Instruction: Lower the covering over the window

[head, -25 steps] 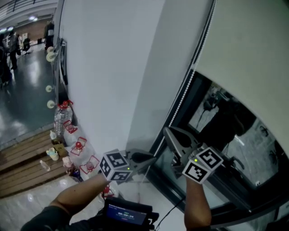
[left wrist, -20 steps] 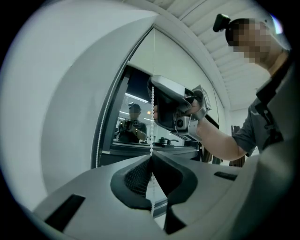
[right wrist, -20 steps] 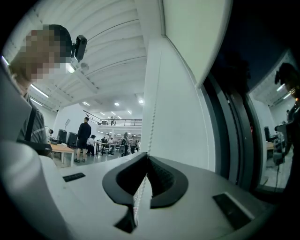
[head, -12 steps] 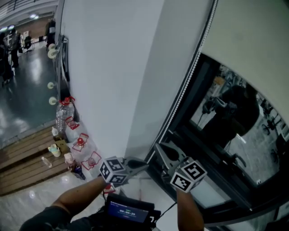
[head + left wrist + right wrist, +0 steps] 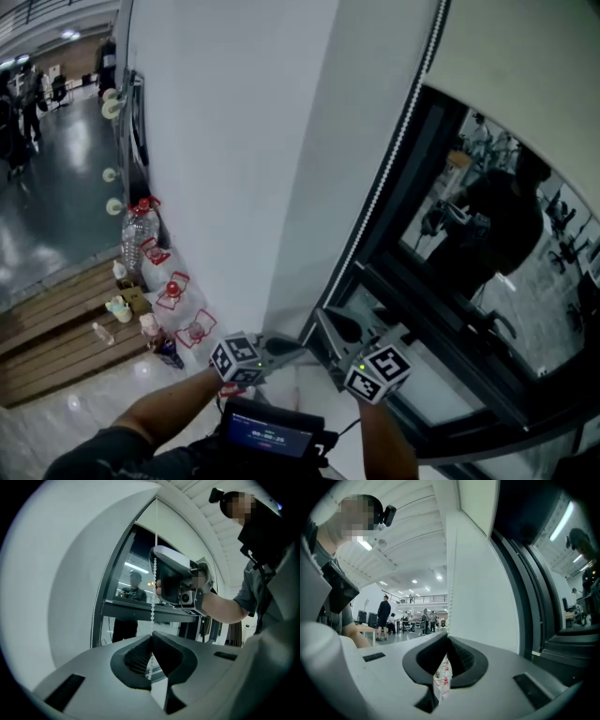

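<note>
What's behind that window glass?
Through the window glass, a dark figure and dim shapes, possibly reflections. The pale blind covers the upper part, so nothing shows there.

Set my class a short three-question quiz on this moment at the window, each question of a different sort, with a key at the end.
1. True or false: the left gripper has its jaws wide apart with nothing between them.
2. What is the right gripper shut on? A: a red bottle cap. B: the white beaded cord. C: a door handle.
3. In the head view, which part of the dark-framed window does the cream fabric roller blind cover?
Key: 1. False; it is shut on the white beaded cord. 2. B. 3. Only the top; the rest is uncovered.
</note>
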The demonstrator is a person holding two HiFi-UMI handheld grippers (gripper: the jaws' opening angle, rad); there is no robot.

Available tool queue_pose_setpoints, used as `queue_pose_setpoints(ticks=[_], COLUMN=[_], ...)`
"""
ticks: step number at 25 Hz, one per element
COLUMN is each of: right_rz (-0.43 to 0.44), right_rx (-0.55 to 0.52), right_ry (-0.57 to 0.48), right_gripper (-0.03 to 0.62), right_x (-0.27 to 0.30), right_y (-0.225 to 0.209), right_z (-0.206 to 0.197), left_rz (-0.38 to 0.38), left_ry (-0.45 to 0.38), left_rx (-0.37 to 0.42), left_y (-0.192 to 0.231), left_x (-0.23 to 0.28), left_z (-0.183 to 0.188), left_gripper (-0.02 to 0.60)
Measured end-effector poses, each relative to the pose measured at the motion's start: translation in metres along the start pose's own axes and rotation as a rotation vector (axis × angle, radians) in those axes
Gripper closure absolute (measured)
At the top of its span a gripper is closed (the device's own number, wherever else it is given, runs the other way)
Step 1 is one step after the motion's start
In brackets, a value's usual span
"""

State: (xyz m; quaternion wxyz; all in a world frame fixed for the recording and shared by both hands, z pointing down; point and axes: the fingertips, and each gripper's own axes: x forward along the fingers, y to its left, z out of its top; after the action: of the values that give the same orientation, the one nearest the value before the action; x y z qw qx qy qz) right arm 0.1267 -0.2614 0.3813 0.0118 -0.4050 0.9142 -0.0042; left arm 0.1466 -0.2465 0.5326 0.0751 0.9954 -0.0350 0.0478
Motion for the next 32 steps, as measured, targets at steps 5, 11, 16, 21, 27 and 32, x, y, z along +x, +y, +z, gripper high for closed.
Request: queue_pose_setpoints(ticks=[5,11,16,21,27,32], right_rz=[-0.024,-0.020,-0.037,-0.011,-0.014,-0.032], right_rx=[-0.012,-0.010,0.013,0.008,-0.044,0.021], right_ry=[-0.019,-0.008,0.012,0.026,0.041,0.035], right_gripper=[0.589,0.589,0.589,0.589,0.591,0.591], right_x=[-0.008,-0.009,-0.010,-0.006,-0.007,-0.012], right_y=[-0.003,-0.003,-0.007,-0.006,0.000,-0.016], right_z=[-0.006,-0.021,-0.047,-0.069,-0.083,-0.086], left_rz=[0.021,0.021,0.028,0.045,0.076,0.099], left_ry=[0.001,0.052,0.074,0.117,0.100,0.101], left_rx=[0.008,0.016,-0.042,-0.059,-0.067,-0.065], left_y=[0.005,0.000,0.007,0.015,0.016,0.019], left_x=[-0.001,0.009,0.010,0.007,0.002,0.003], left_z=[-0.003,-0.019,-0.047,-0.069,-0.080,-0.079], left_gripper=[0.578,0.578,0.578,0.578,0.577,0.577])
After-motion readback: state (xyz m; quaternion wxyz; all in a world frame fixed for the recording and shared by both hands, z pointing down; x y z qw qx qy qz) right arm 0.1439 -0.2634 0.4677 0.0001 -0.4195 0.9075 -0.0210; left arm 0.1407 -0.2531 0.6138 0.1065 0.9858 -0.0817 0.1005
